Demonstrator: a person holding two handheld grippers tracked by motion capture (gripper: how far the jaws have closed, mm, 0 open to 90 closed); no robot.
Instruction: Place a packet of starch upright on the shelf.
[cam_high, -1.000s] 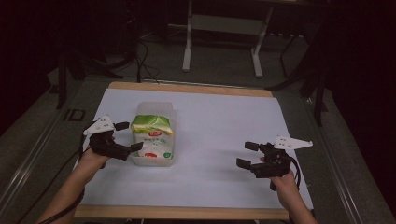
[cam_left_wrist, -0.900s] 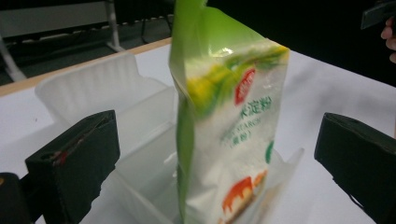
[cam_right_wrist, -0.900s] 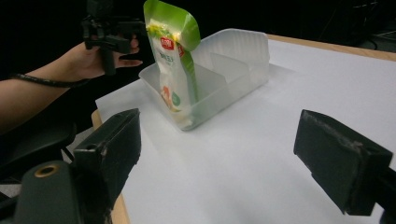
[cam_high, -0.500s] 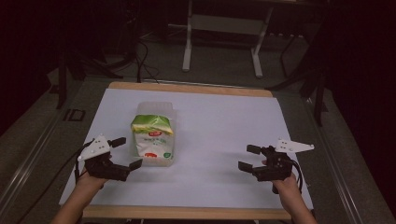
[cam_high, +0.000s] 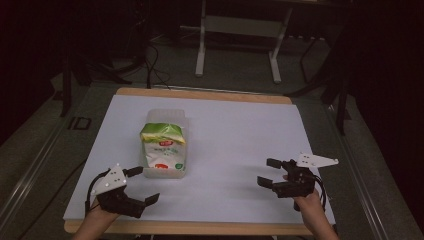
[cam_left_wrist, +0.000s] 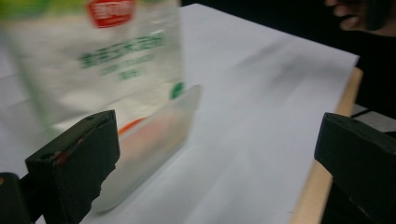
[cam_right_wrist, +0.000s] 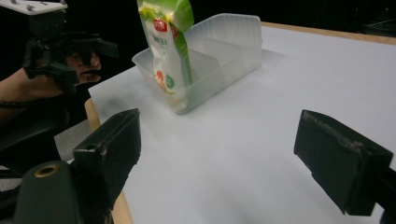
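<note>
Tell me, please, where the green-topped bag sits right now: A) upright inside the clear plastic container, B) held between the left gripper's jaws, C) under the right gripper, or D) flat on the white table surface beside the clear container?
A: the bag stands upright in the near compartment of the clear plastic container, and both grippers are open and apart from it.

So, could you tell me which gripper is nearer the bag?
The left gripper, just off the clear bin holding the bag; the right gripper sits well across the table.
</note>
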